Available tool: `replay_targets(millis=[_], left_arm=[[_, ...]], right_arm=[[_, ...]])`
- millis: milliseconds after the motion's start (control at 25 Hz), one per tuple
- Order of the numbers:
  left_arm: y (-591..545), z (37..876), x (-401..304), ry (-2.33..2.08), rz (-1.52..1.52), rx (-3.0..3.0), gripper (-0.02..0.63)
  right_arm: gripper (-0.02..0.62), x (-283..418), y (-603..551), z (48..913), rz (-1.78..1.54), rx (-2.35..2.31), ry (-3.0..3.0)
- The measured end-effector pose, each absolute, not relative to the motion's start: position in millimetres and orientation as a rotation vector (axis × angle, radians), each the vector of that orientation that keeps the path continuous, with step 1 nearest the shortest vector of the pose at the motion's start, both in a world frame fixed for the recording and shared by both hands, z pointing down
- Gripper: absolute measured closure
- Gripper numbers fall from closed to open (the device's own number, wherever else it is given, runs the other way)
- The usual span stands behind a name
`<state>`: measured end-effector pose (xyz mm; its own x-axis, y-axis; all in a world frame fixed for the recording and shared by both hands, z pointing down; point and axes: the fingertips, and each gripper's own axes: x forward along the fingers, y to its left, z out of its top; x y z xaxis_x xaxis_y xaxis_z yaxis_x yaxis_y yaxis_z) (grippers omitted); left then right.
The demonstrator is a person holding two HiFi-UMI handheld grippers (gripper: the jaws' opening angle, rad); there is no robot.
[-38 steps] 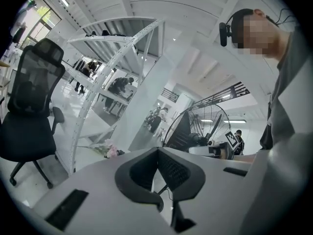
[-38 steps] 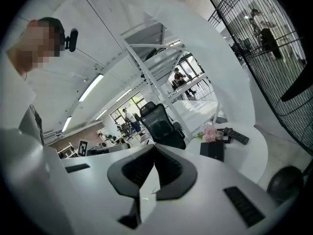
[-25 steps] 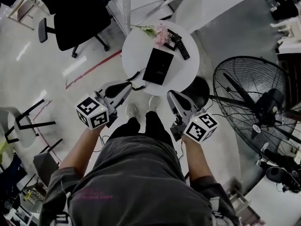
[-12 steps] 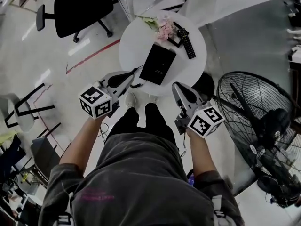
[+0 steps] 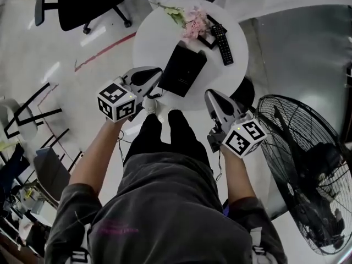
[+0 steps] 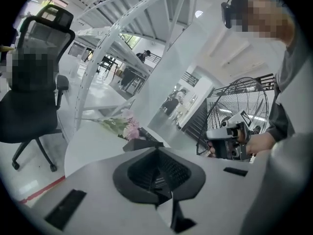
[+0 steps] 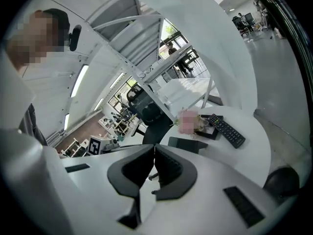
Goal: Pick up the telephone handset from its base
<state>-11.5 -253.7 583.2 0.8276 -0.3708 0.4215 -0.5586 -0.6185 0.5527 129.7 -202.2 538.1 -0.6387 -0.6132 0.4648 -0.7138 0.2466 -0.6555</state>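
The flat black rectangular telephone (image 5: 184,69) lies on the round white table (image 5: 159,32), toward the table's 6 o'clock edge as the head view shows it. At this range the handset cannot be told apart from its base, and nothing has been lifted.

The left gripper (image 5: 158,72) hangs at the telephone's 8 o'clock, just off the table rim. Its jaws are pressed together with nothing between them. The right gripper (image 5: 210,94) sits at the telephone's 5 o'clock, also short of it, jaws likewise closed and empty. By my reading, the whole task is still ahead: reach in, part the jaws, clamp the handset and raise it.

At the telephone's 12 o'clock lies a bunch of pink flowers (image 5: 193,22), and at its 2 o'clock a black button remote control (image 5: 223,43).

No brand or label can be read. The marker cubes show only black-and-white squares, and the pink print on the person's grey shirt (image 5: 113,229) is too blurred to read.
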Motion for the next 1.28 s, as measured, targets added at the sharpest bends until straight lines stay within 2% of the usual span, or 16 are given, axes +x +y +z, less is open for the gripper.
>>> replay_targets(millis=[280, 400, 800, 1160, 1280], left_arm=[[-260.1, 634.3, -5.4, -0.644, 0.423, 2.252, 0.584], [-259.9, 653.7, -3.4, -0.624, 0.458, 2.230, 0.528], [-257.2, 690.2, 9.9, -0.537, 0.494, 2.175, 0.463], [-254.0, 696.5, 16.1, -0.471, 0.443, 2.125, 0.449], [-252.7, 695.5, 20.7, -0.446, 0.439, 2.127, 0.472]], right_arm=[[0.574, 136.9, -203.1, 559.7, 1.389, 1.262, -2.343], [0.574, 139.1, -200.6, 569.4, 1.412, 1.263, -2.321], [0.575, 140.6, -189.3, 591.2, 1.453, 1.240, -2.273], [0.574, 142.1, -185.4, 598.5, 1.467, 1.222, -2.257], [0.574, 141.8, -185.3, 599.6, 1.466, 1.216, -2.256]])
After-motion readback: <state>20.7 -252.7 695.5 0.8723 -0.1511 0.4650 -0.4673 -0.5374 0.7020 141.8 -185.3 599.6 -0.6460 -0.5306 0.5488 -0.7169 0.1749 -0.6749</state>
